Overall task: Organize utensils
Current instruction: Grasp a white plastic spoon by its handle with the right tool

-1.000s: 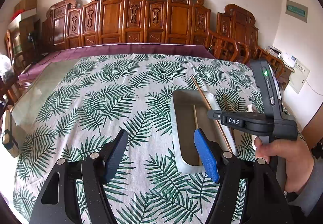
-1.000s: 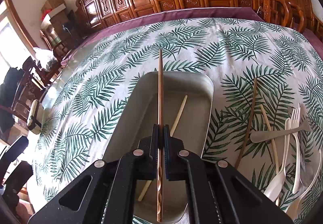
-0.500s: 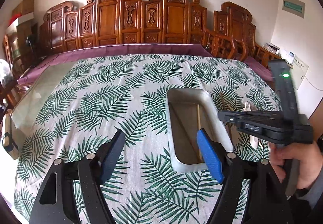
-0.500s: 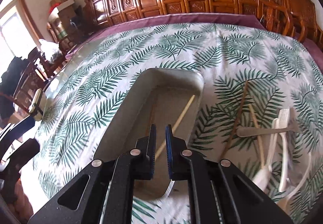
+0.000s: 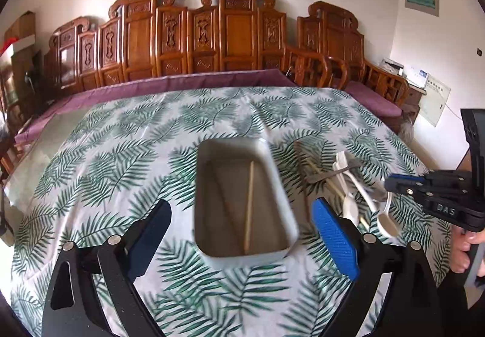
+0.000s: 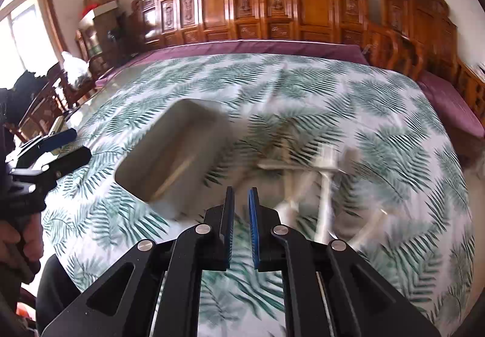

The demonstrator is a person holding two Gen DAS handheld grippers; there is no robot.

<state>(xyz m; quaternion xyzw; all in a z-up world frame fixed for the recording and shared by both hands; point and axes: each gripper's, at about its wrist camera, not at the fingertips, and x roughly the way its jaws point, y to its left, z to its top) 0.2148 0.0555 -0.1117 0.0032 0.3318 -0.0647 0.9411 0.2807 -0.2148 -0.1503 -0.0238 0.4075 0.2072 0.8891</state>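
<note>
1. Tray (image 5: pixel 291 227) sits straight ahead of my left gripper (image 5: pixel 242 234), whose jaws have just been opening, now wide, nothing between; chopsticks (image 5: pixel 249 203) lie inside.
2. Right gripper (image 6: pixel 241 206) nearly together, empty; utensil pile (image 6: pixel 326 185) just ahead-right of it.
3. I'd spread the jaws first, then pinch one thin handle mid-shaft.
4. Slick pale plastic spoons (image 5: pixel 348 206), round wooden sticks, soft leaf-print tablecloth (image 5: pixel 121 155).

Both black plastic tongs (image 5: pixel 241 220) (image 6: pixel 241 200) carry ribbed blue pads (image 5: pixel 335 238), silver screws, and white "DAS" lettering.

"DAS" — seemingly — on right gripper (image 5: pixel 397 180)
</note>
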